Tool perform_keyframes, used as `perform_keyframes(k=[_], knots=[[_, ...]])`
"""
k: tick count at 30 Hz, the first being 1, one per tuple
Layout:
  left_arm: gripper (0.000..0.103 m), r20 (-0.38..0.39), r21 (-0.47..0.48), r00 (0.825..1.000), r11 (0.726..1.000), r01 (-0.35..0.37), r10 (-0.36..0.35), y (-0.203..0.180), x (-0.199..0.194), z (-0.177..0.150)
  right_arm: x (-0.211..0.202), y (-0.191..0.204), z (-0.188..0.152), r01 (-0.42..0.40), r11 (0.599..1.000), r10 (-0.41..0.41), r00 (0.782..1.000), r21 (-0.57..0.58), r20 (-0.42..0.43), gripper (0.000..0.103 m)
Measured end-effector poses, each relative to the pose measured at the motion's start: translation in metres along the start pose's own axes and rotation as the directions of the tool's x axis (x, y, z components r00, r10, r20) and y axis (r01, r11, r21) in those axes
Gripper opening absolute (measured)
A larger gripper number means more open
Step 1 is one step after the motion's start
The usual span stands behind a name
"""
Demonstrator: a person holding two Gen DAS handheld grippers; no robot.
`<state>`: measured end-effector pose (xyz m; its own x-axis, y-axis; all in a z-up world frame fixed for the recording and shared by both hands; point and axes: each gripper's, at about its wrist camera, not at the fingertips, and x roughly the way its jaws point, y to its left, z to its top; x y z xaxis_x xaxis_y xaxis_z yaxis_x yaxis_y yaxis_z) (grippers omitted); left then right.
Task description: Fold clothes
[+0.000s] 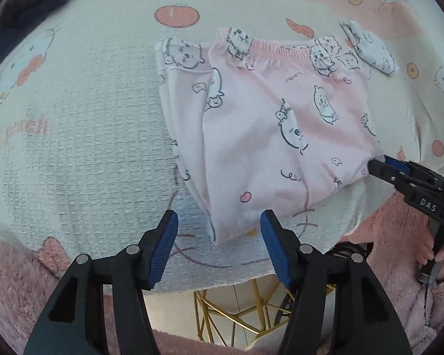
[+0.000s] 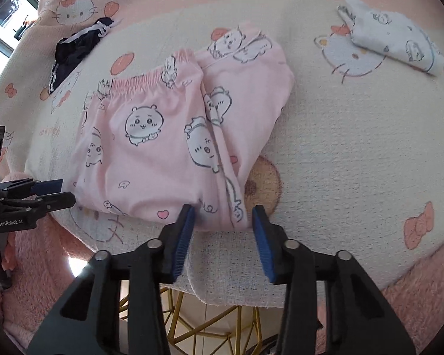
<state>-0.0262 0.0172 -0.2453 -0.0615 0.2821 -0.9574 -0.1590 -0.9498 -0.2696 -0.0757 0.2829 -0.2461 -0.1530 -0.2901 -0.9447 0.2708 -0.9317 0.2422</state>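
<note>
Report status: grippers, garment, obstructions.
Left hand-held gripper open, right hand-held gripper open, both at near hem. Pink pants folded, released. Nothing on top.

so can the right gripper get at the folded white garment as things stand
Probably yes: the right gripper stands open at the pink pants' near edge, and only bare blanket lies between it and the white garment.

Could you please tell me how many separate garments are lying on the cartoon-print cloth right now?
3: the pink printed pants folded at the near edge, a folded white printed garment at the far right, and a dark navy garment bunched at the far left. Others may lie outside view.
</note>
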Motion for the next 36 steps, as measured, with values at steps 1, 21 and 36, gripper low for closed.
perform_keyframes(k=[1,21,36], knots=[[0.039,-0.007,0.007,1.0,1.0,0.013,-0.013,-0.003,0.002,-0.001,0.002,0.002,-0.001,-0.003,1.0,0.003,1.0,-0.005,-0.004,0.028],[0.012,0.07,0.016,0.996,0.999,0.05,-0.051,0.008,-0.029,0.002,-0.016,0.018,-0.012,0.028,0.999,-0.025,0.994,-0.034,0.105,0.009],[0.01,-0.018,0.016,0.996,0.996,-0.09,0.091,0.026,0.0,0.005,-0.003,0.001,-0.014,0.125,0.991,-0.122,0.99,-0.035,0.077,0.009]])
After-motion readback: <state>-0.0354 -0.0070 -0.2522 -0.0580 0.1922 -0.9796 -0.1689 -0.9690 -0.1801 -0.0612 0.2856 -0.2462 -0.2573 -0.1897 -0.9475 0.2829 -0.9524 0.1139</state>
